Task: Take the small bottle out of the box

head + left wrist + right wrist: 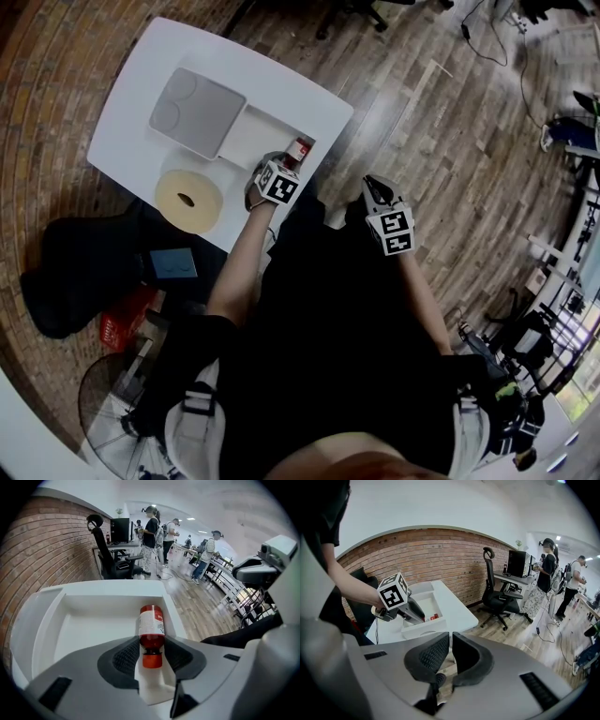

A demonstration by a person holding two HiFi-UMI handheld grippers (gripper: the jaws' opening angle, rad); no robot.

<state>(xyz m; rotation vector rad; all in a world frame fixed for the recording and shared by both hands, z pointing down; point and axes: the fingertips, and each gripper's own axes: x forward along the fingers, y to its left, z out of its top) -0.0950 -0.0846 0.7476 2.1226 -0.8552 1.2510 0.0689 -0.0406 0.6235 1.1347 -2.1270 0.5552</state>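
A small red bottle with a white label and red cap lies on its side in the near right corner of the open white box. In the left gripper view the bottle points its cap towards me, and my left gripper stands open with the bottle's neck end between the dark pads. The box is bare otherwise. My left gripper reaches over the table's near edge. My right gripper hangs off the table over the floor, shut and holding nothing. From there I see the bottle beside the left gripper.
The box's grey lid lies next to it on the white table, with a roll of tape nearer me. A black bag sits on the floor at the left. An office chair and several people stand beyond.
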